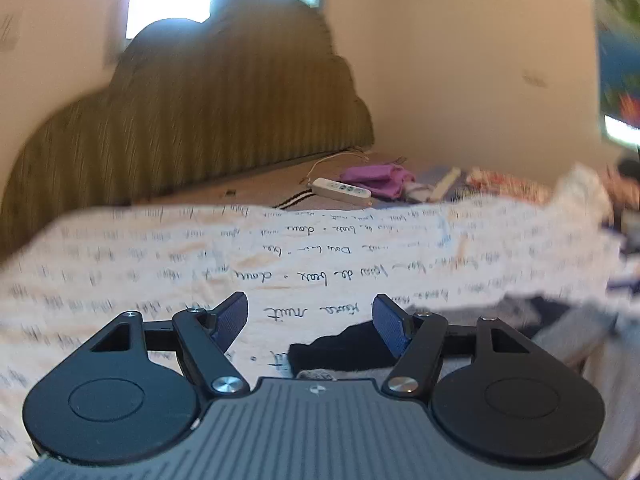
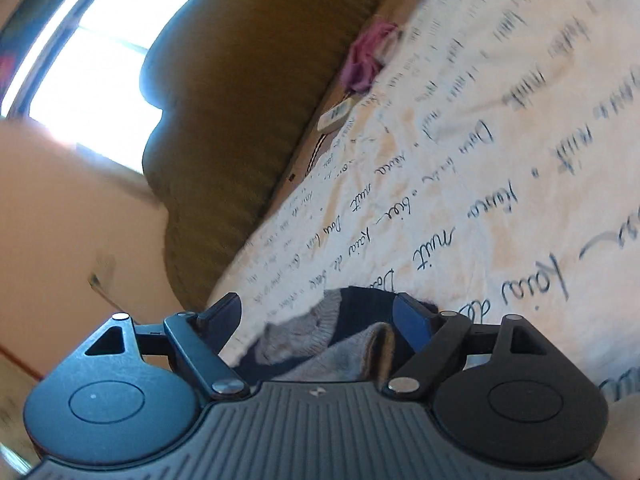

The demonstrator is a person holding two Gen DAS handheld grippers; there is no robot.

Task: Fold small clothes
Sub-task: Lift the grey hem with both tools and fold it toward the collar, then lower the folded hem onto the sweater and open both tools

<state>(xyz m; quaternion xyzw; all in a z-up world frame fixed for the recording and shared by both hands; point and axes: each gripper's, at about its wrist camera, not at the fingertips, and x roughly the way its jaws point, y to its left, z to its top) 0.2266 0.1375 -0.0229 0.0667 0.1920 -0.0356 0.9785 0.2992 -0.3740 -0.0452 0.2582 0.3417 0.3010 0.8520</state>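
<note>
Over the garment [image 2: 320,332], both claws gape wide, gripping nothing.

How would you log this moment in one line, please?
left gripper open | right gripper open | grey-and-navy garment released on bedsheet

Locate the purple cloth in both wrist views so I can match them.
Left wrist: purple cloth lies right of centre at mid-height, beyond the far edge of the lettered sheet, just behind the white remote.
Right wrist: purple cloth sits upper centre-right, at the sheet's edge below the olive headboard.
Shared landmark: the white remote, next to the cloth in both.
</note>
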